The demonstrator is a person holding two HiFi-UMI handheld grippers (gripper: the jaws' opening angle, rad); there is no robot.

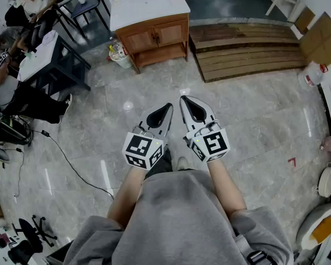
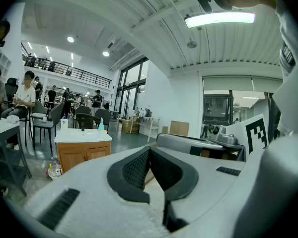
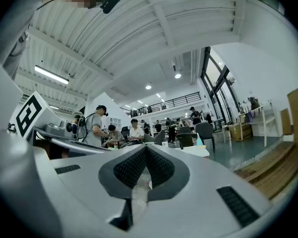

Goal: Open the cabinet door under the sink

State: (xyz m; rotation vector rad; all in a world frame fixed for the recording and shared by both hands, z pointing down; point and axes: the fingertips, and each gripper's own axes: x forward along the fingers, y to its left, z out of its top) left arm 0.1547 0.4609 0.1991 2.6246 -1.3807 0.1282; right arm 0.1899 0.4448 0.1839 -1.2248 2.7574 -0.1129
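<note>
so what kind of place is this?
Probably an open-plan lab or workshop hall, not a home: a freestanding sink cabinet on a bare tiled floor, seated people at tables, a railed mezzanine.

From the head, steeply down; from left gripper (image 1: 166, 107) and right gripper (image 1: 186, 100), level ahead; shared: distant sink cabinet (image 1: 154, 36).

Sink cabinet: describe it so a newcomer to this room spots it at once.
In the head view, find the slatted wooden platform on the grey marble floor. Just left of it, before the dark-framed table, stands the sink cabinet. It is the only light-brown wood unit with a white top, two small doors and an open shelf below.
</note>
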